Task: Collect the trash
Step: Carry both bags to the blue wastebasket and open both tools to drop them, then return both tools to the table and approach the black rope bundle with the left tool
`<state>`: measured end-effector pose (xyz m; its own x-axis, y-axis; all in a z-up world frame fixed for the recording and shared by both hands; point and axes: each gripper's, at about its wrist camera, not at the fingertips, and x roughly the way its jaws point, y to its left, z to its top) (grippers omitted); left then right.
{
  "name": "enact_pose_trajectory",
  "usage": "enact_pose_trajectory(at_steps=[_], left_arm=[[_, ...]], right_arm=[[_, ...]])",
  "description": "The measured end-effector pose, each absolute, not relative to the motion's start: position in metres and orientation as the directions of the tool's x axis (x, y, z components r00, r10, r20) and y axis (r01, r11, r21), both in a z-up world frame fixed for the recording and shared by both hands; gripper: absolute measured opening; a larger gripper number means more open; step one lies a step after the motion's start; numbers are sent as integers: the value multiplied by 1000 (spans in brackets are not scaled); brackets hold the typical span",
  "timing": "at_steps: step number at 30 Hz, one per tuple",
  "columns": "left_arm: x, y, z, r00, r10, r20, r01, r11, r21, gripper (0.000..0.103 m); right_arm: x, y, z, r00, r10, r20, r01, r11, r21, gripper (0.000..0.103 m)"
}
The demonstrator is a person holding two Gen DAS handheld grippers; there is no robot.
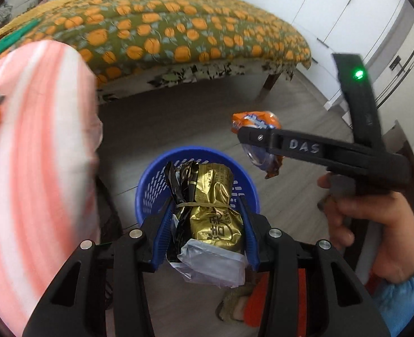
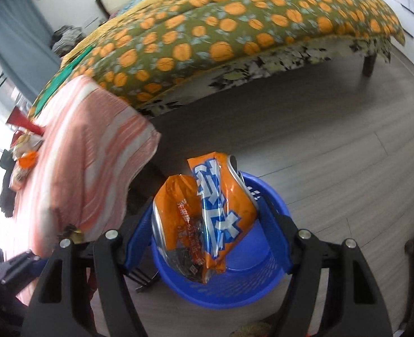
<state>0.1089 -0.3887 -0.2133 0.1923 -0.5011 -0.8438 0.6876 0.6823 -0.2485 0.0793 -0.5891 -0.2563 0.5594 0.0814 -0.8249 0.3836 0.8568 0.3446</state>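
Note:
My left gripper (image 1: 207,233) is shut on a gold foil packet (image 1: 211,210) bound with a rubber band, held above the blue trash basket (image 1: 150,179) on the floor. My right gripper (image 2: 207,224) is shut on an orange snack wrapper (image 2: 207,210), held over the same basket (image 2: 274,196). In the left wrist view the right gripper (image 1: 249,137) and its orange wrapper (image 1: 254,119) hang to the right of the basket, with the hand behind them. More wrappers (image 2: 24,154) lie on the striped cloth at the left.
A pink-striped cloth (image 1: 38,154) covers a surface at the left, close to the basket. A bed with an orange-patterned quilt (image 2: 221,28) stands behind. Grey wooden floor (image 2: 333,140) surrounds the basket. White cupboards (image 1: 333,5) are at the far right.

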Motion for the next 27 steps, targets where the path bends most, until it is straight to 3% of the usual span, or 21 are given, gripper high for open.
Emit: enact_pose_trajectory(at_steps=[6, 9, 13, 21, 27], left_arm=[[121, -416, -248, 181, -471, -863, 682, 692, -234, 46], [126, -428, -261, 202, -450, -870, 680, 704, -206, 67], [132, -438, -260, 234, -442, -866, 686, 707, -175, 76], [98, -406, -207, 305, -545, -781, 710, 676, -195, 97], [66, -357, -169, 362, -582, -728, 706, 681, -194, 98]], right_arm=[[87, -608, -273, 561, 105, -821, 413, 824, 388, 73], [90, -614, -275, 576, 105, -810, 426, 808, 407, 83], [87, -620, -266, 602, 84, -794, 434, 800, 414, 83], [70, -613, -220, 696, -36, -718, 435, 817, 380, 86], [61, -574, -178, 762, -140, -632, 390, 878, 276, 86]])
